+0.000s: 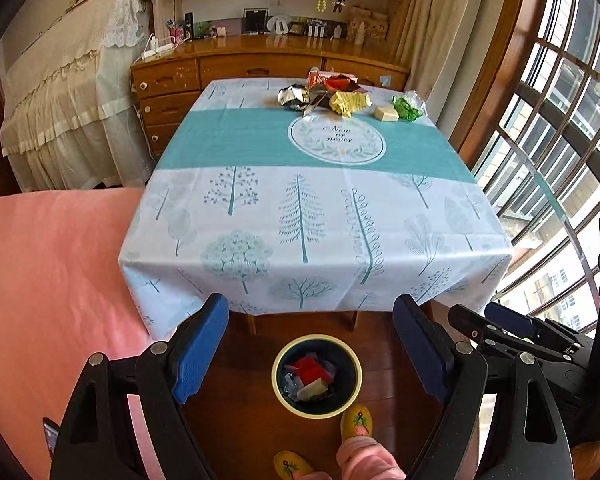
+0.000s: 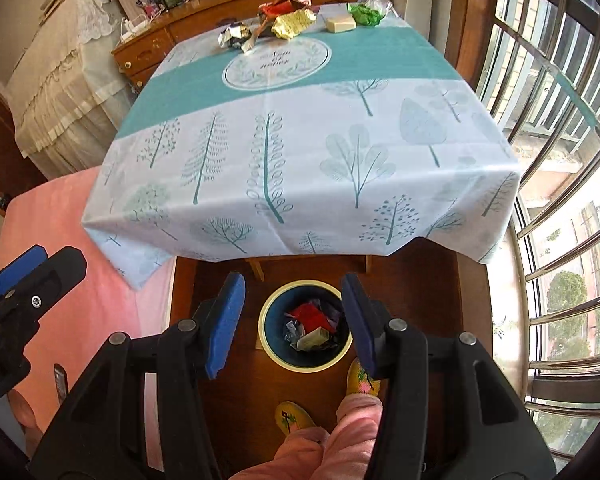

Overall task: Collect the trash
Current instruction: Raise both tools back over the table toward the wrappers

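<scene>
A round bin [image 1: 317,376] [image 2: 306,326] with a cream rim stands on the wooden floor under the table's near edge, holding red, white and clear scraps. Trash lies at the far end of the table [image 1: 260,208] [image 2: 300,152]: a silver wrapper [image 1: 294,96] [image 2: 234,36], a yellow wrapper [image 1: 349,103] [image 2: 293,22], a red packet [image 1: 332,80] [image 2: 278,8], a beige block [image 1: 386,113] [image 2: 340,24] and a green wrapper [image 1: 406,107] [image 2: 365,13]. My left gripper [image 1: 311,348] hangs open and empty above the bin. My right gripper [image 2: 292,320] is also open and empty above it.
A pink bed [image 1: 52,280] lies left of the table. A wooden dresser [image 1: 220,68] stands behind it, and a barred window [image 1: 560,140] fills the right. A person's feet in yellow slippers [image 1: 356,420] and pink trouser legs [image 2: 340,436] stand beside the bin.
</scene>
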Action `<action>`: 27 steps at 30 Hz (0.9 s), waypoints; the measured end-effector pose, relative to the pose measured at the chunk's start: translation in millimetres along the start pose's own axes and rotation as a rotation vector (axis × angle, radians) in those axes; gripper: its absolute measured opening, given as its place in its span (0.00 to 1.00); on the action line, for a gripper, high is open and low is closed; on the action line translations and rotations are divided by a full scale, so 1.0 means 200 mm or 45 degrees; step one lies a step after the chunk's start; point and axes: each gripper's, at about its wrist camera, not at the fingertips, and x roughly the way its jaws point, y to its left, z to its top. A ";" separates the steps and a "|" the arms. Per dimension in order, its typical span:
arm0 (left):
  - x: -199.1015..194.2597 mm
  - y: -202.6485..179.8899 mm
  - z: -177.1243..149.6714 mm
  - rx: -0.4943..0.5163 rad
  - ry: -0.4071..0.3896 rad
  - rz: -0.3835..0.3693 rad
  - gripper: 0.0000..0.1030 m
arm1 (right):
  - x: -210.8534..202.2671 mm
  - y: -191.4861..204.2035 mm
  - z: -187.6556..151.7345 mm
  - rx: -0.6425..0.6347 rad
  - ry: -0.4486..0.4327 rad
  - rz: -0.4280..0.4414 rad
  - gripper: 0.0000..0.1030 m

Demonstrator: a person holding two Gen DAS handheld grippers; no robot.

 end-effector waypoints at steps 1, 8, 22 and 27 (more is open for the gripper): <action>-0.05 -0.01 0.02 0.010 -0.015 -0.001 0.83 | -0.04 0.00 0.02 0.006 -0.020 -0.003 0.46; -0.21 -0.04 0.15 0.063 -0.082 0.011 0.83 | -0.28 0.00 0.15 0.034 -0.142 -0.013 0.46; -0.25 0.10 0.43 0.008 -0.141 0.062 0.83 | -0.53 0.12 0.48 -0.010 -0.343 0.023 0.46; -0.12 0.11 0.58 -0.005 -0.148 0.117 0.83 | -0.45 0.11 0.66 -0.035 -0.356 0.066 0.46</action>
